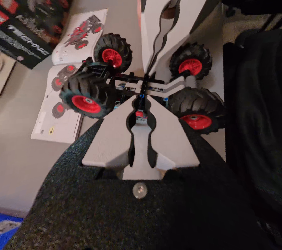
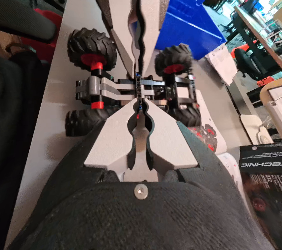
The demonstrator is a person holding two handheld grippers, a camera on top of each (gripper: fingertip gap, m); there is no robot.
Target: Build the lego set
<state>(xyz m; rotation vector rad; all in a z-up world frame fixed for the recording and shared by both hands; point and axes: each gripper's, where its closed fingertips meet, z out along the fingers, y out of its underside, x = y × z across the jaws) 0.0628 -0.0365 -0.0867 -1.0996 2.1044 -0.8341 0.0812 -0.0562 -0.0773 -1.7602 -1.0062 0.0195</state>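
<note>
Pinching a thin black beam (image 1: 143,85) from both ends, the 2 tongs face each other tip to tip. The left gripper (image 1: 141,98) has its fingers almost closed on the near end of that beam. The right gripper (image 2: 139,102) squeezes the other end the same way, fingers nearly together.

The beam stands across the middle of a lego truck frame (image 2: 137,88) made of grey and black bars. The frame has 4 fat black tyres with red hubs (image 1: 190,66), and it sits on a pale table (image 1: 22,158).

Just beside the truck lies an open instruction booklet (image 1: 61,120), with 1 tyre (image 1: 88,101) over its page. Past the booklet lies the black lego box (image 1: 27,29); it looks shut, so what is inside cannot be told.

On the far side of the table stand blue bins (image 2: 187,18). The pictures do not show into them.
</note>
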